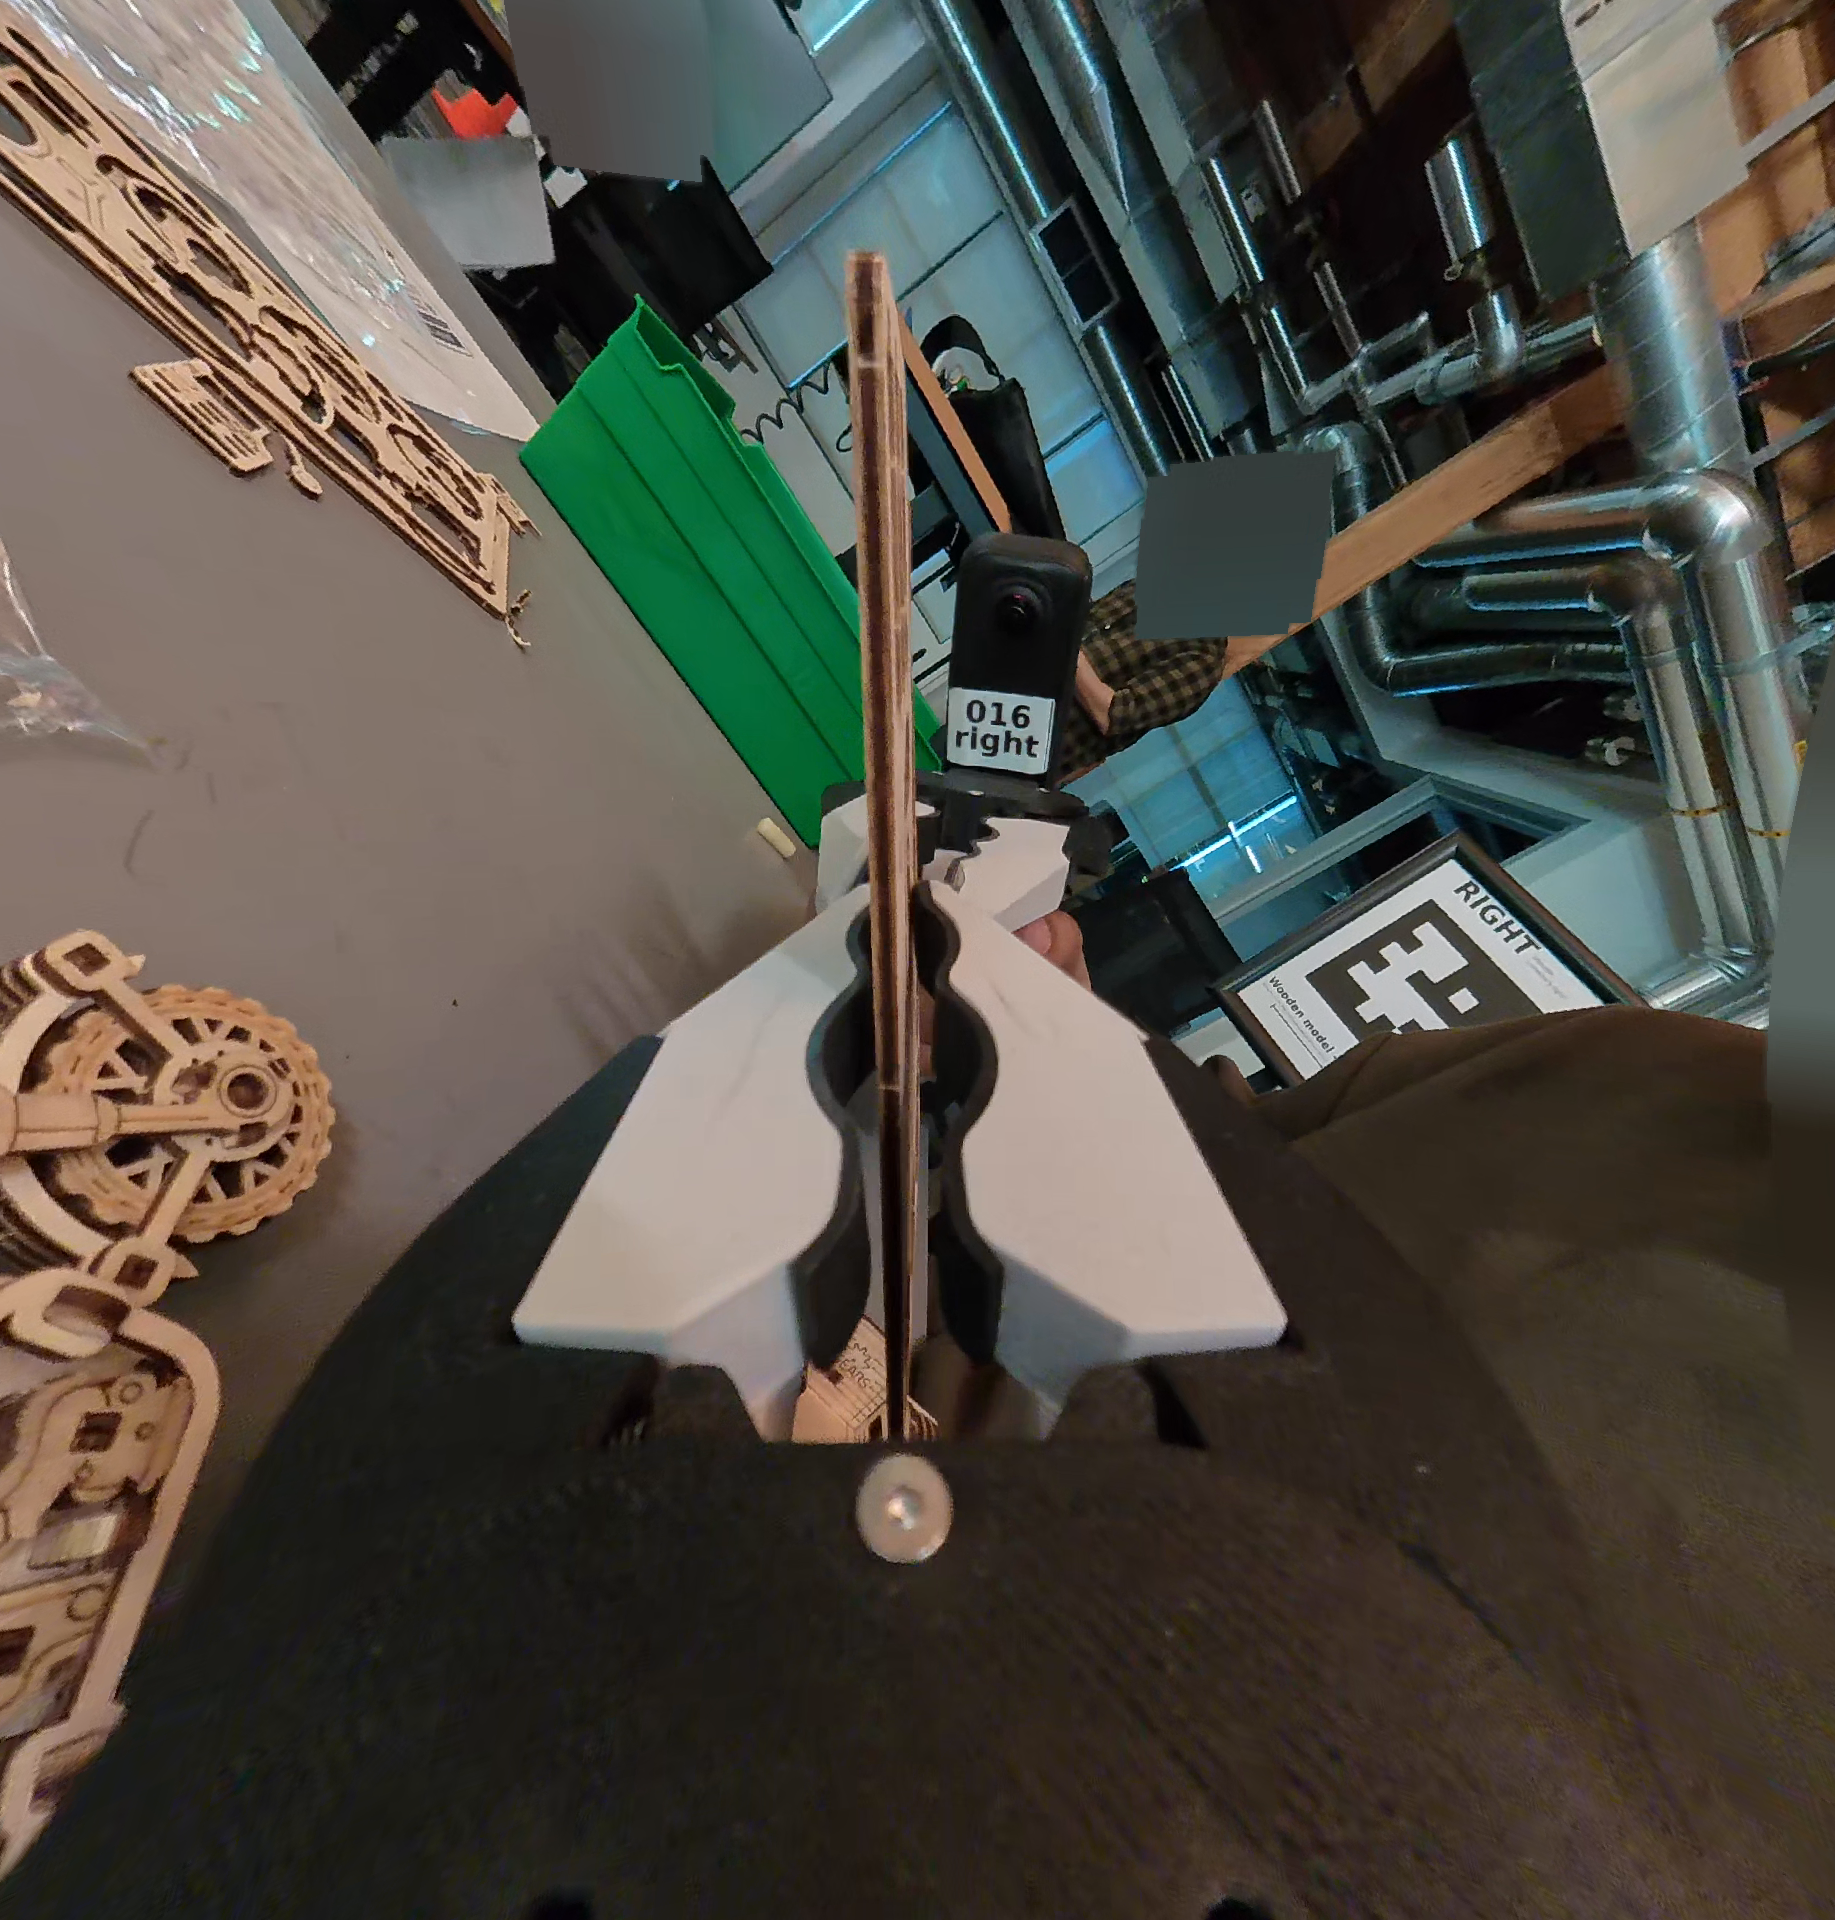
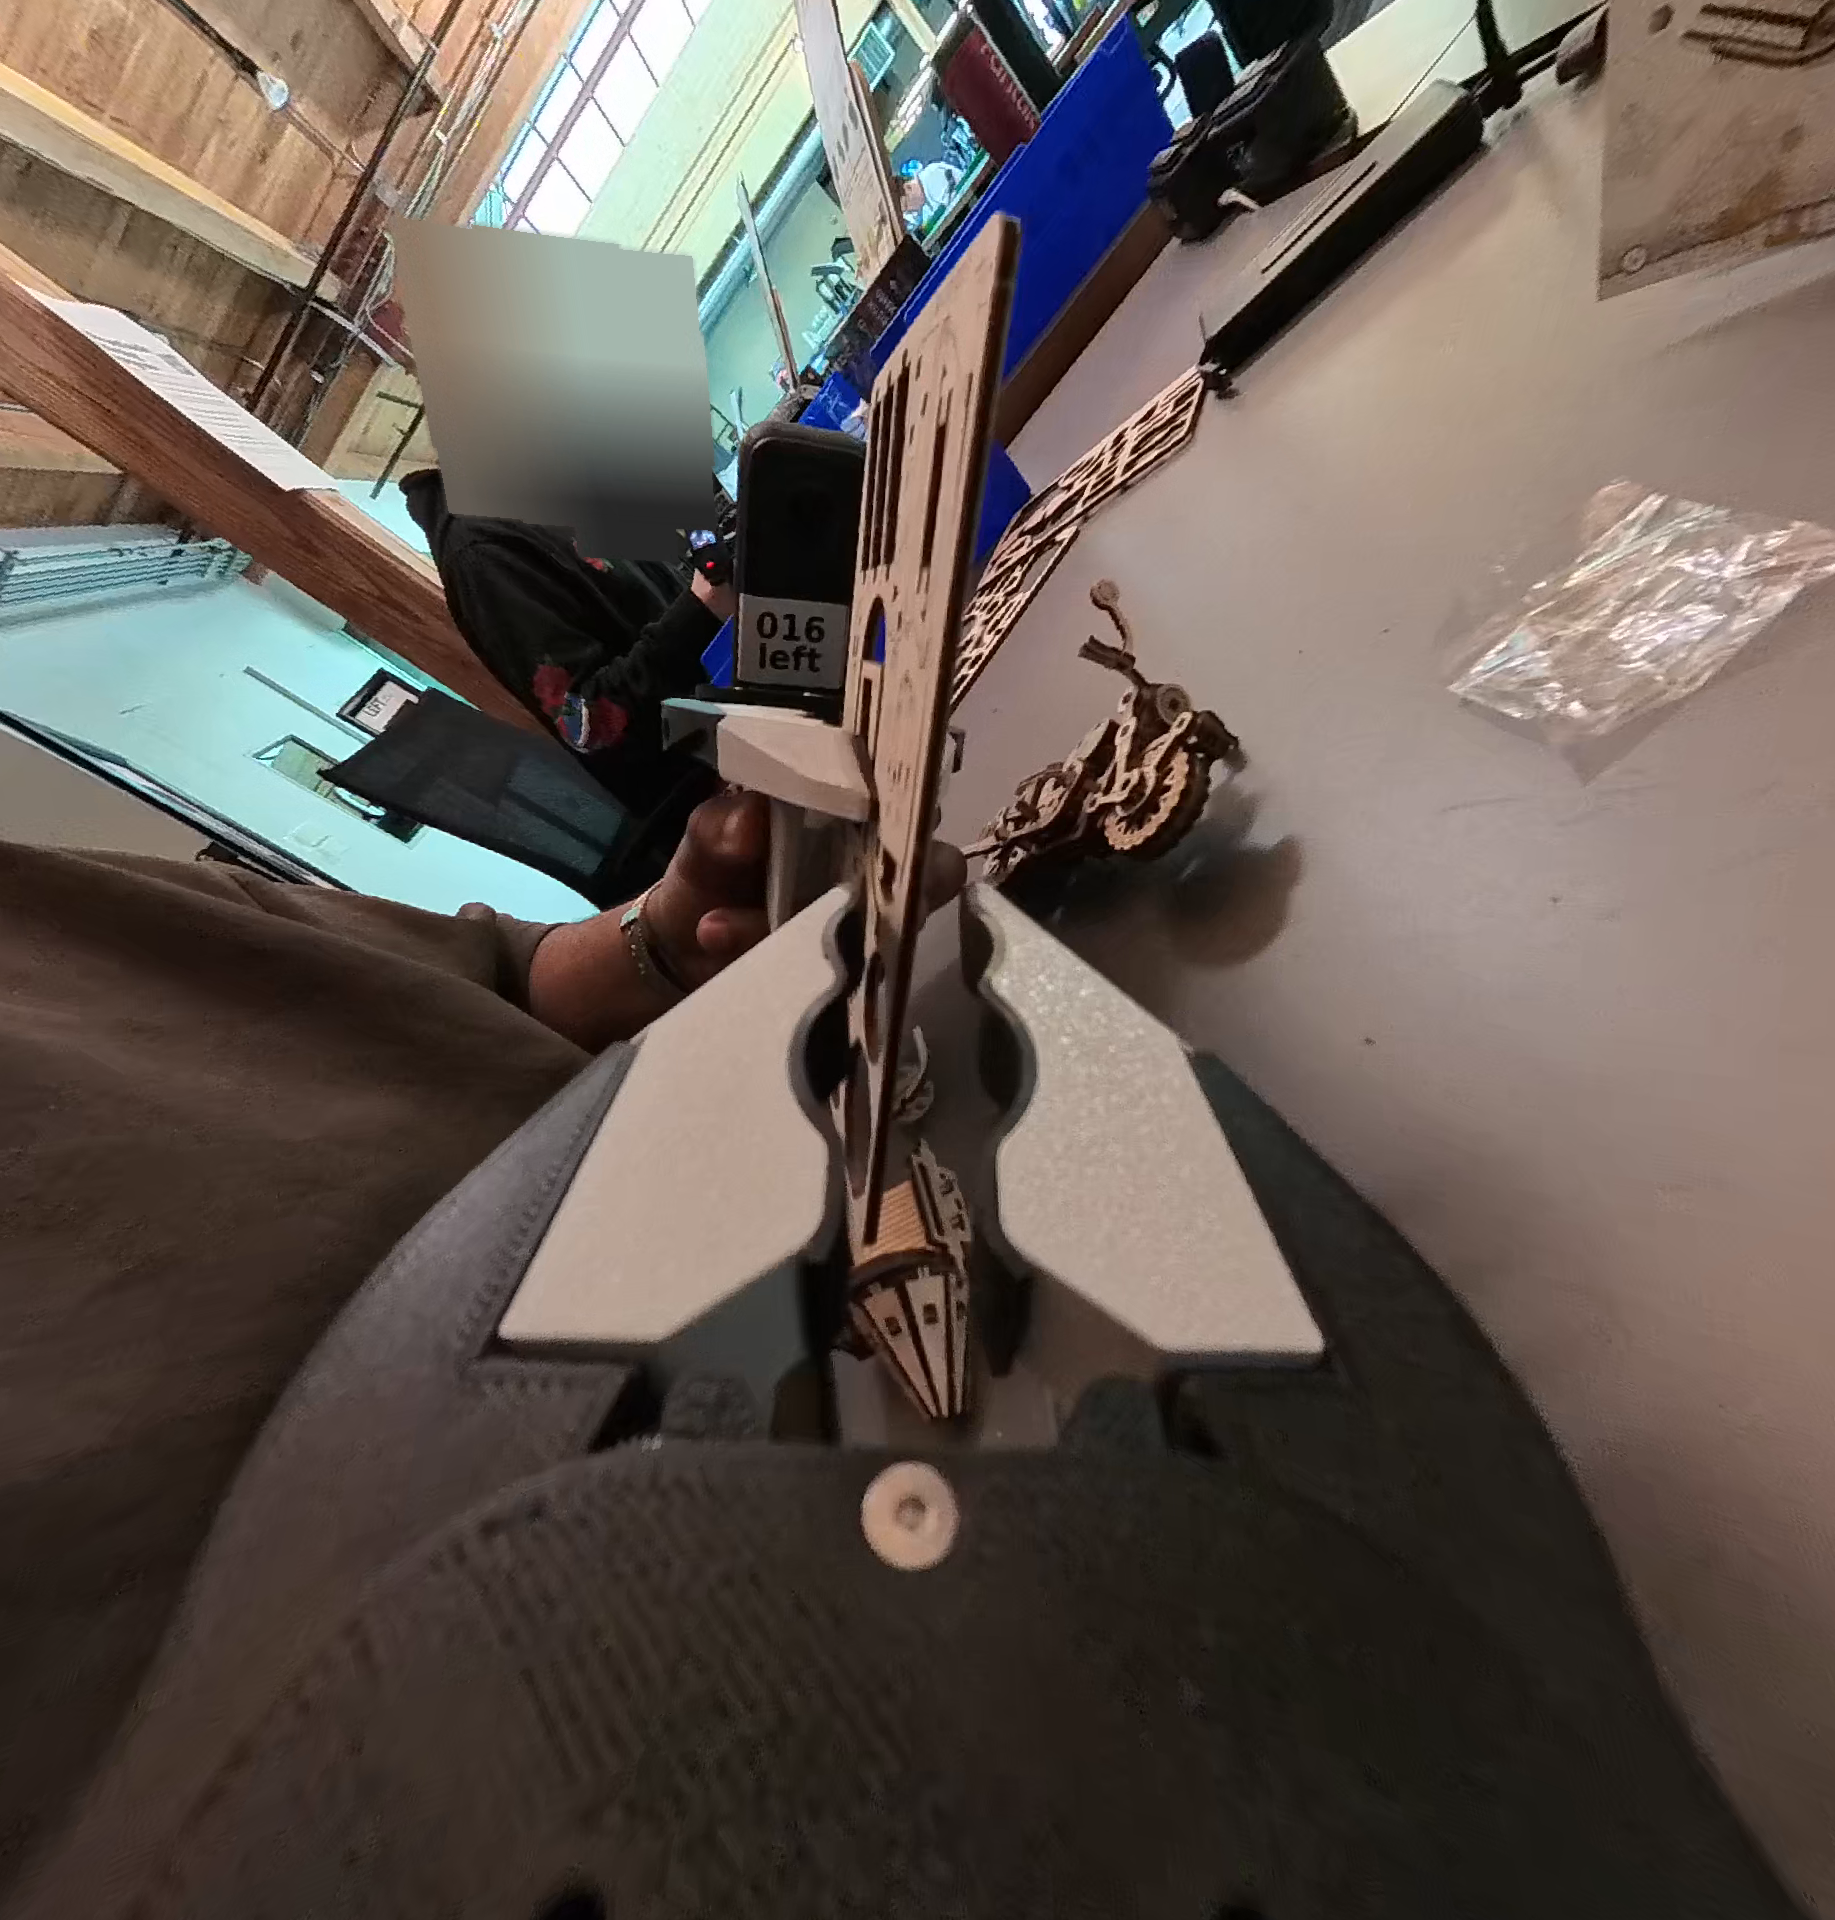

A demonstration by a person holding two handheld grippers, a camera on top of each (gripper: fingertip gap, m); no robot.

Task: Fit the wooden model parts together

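Left gripper (image 1: 897,1049) clamped on wooden sheet (image 1: 882,623), right gripper (image 2: 908,1049) seemingly gripping it loosely, green bin (image 1: 705,540) contents hidden

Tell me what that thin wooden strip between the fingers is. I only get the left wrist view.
Observer: The right wrist view shows its face. It is a flat wooden sheet with long slots cut through it.
Operator: Is the other tool gripping it too?
Observer: It seems not. The right gripper is spread open around the sheet, which lies close against one finger while the other stands clear.
Operator: Is anything else in there?
Observer: A small striped wooden piece shows low between those fingers. I cannot tell whether it is held.
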